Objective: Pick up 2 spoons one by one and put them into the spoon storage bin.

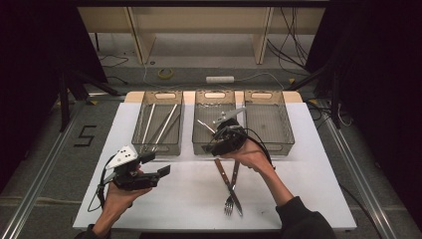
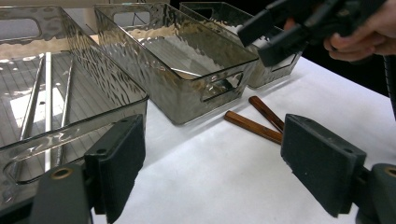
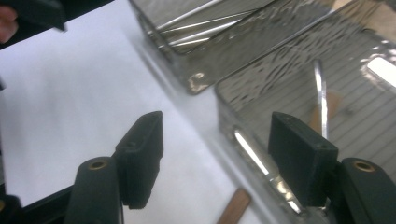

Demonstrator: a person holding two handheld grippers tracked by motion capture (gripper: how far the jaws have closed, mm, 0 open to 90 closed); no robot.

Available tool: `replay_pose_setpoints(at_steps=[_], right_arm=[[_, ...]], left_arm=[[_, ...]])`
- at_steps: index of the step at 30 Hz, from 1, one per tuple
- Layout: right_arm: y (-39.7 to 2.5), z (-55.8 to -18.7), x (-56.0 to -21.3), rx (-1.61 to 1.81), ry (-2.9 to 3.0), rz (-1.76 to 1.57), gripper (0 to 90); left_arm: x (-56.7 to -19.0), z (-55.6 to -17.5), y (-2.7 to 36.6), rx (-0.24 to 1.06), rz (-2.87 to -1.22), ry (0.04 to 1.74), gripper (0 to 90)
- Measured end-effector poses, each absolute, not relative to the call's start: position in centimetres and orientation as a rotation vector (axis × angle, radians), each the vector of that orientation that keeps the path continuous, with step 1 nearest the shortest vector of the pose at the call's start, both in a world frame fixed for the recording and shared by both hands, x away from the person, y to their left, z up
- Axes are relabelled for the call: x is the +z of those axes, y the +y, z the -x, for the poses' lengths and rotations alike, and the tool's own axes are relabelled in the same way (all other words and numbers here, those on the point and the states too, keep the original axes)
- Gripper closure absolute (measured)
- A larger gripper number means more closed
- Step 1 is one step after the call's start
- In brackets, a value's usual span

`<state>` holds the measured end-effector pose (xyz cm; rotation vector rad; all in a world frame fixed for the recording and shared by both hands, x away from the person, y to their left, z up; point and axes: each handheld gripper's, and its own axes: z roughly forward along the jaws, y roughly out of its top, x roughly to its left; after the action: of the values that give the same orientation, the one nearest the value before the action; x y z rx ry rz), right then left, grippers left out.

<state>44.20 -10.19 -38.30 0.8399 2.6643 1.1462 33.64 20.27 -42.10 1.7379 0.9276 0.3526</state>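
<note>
Right claw [image 1: 234,130], jaws apart and empty, hovers over the middle bin [image 1: 215,130]; left claw [image 1: 149,167], also released, hangs over the white table [image 1: 308,189]. Fork [image 1: 231,191] and knife [image 1: 228,184] lie crossed below. Grey floor, cables beyond.

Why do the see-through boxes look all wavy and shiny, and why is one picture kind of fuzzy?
In the left gripper view the middle box has rippled clear walls that catch bright glare, though the picture is sharp. In the right gripper view the boxes and white table look smeared and soft. In the high view the table is brightly lit and the room around it is dark.
</note>
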Motion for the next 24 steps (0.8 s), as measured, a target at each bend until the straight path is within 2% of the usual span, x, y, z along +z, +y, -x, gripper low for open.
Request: replay_pose_setpoints(at_steps=[15, 20, 24], right_arm=[[-10.8, -41.5, -40.9, 1.153, 2.680, -0.771, 32.1], [-11.3, -40.9, -41.7, 1.127, 2.696, -0.772, 32.4], [-11.5, -41.0, -42.5, 1.104, 2.711, -0.781, 36.2]], left_arm=[[-42.1, -33.6, 20.4, 0.354, -1.738, 0.935, 21.2], [-42.1, -33.6, 20.4, 0.356, -1.737, 0.938, 21.2], [-42.1, -33.6, 20.3, 0.356, -1.736, 0.938, 21.1]])
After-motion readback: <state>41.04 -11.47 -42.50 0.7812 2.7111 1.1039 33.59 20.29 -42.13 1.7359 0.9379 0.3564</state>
